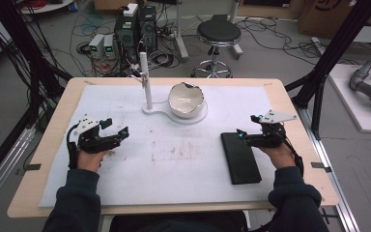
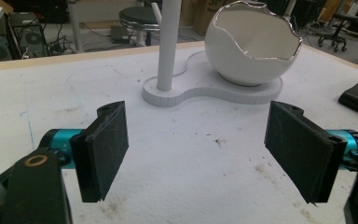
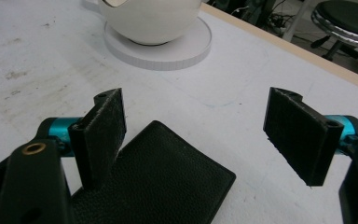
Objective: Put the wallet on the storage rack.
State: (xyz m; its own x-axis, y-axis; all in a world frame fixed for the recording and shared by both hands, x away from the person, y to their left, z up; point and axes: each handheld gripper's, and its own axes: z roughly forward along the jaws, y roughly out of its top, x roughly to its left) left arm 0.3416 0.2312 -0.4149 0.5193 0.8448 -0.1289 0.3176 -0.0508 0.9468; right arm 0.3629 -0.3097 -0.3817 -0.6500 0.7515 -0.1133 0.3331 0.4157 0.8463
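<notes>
Lab floor behind the desk [image 1: 290, 104]: cables, PC towers [image 1: 136, 26], a black stool [image 1: 218, 34]. Desk is wood-edged with a scuffed white sheet [image 1: 174, 159] over most of it.

Landmark = white stand base [image 1: 174, 115] at the far middle of the sheet. A white post [image 1: 146, 82] rises upright from its left lobe; a white eggshell-shaped bowl [image 1: 187, 99] with a jagged rim sits on its right lobe.

Black flat case [image 1: 240, 157], leather-look, lies flat on the sheet, near-right of the base and well apart from it.

Left gripper [image 1: 116, 126]: near-left of the base, well apart from it, jaws spread wide, nothing between them, bare sheet below.

Right gripper [image 1: 249, 126]: near-right of the base, at the case's far end, jaws spread wide, gripping nothing. In the right gripper view its left jaw is over the case's corner; contact unclear.
</notes>
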